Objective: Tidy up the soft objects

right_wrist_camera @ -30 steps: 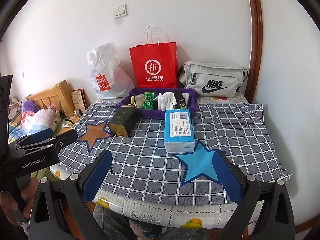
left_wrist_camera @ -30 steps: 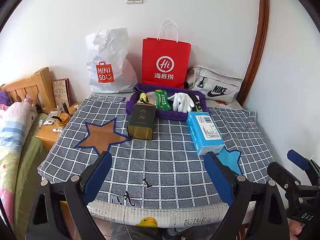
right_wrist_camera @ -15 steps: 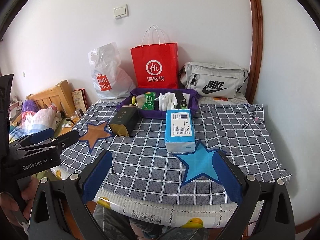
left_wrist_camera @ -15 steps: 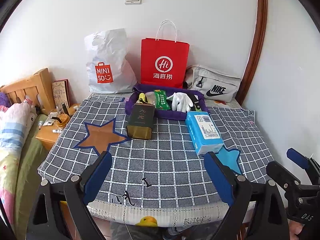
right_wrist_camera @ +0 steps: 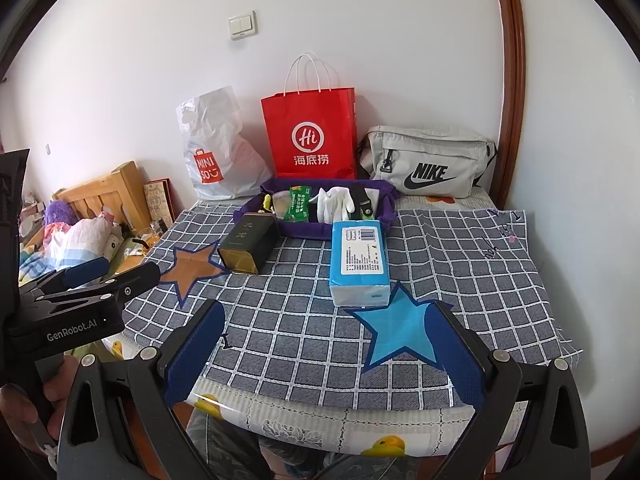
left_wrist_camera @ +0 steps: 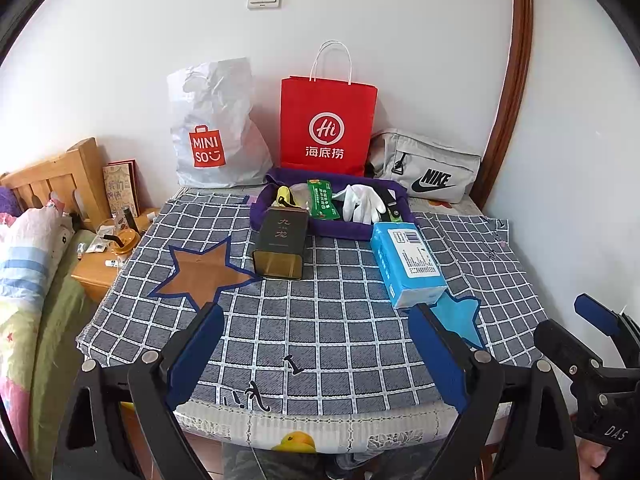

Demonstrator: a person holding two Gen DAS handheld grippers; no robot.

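While both grippers, left (left_wrist_camera: 316,356) and right (right_wrist_camera: 324,352), hung spread wide and empty, the tissue pack (right_wrist_camera: 359,261) lay just before the purple tray (right_wrist_camera: 340,232), gloves (right_wrist_camera: 336,204) inside.

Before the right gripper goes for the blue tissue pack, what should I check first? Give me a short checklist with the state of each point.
1. Right gripper jaws open wide: ok.
2. Right gripper holds nothing: ok.
3. Blue tissue pack free on the checkered cloth, nothing on top: ok.
4. Path from gripper to pack free of things: ok; only the blue star patch lies flat between.
5. Left gripper open and out of the way: ok.
6. Purple tray has room for the pack: cannot tell; white gloves and a green packet already fill much of it.
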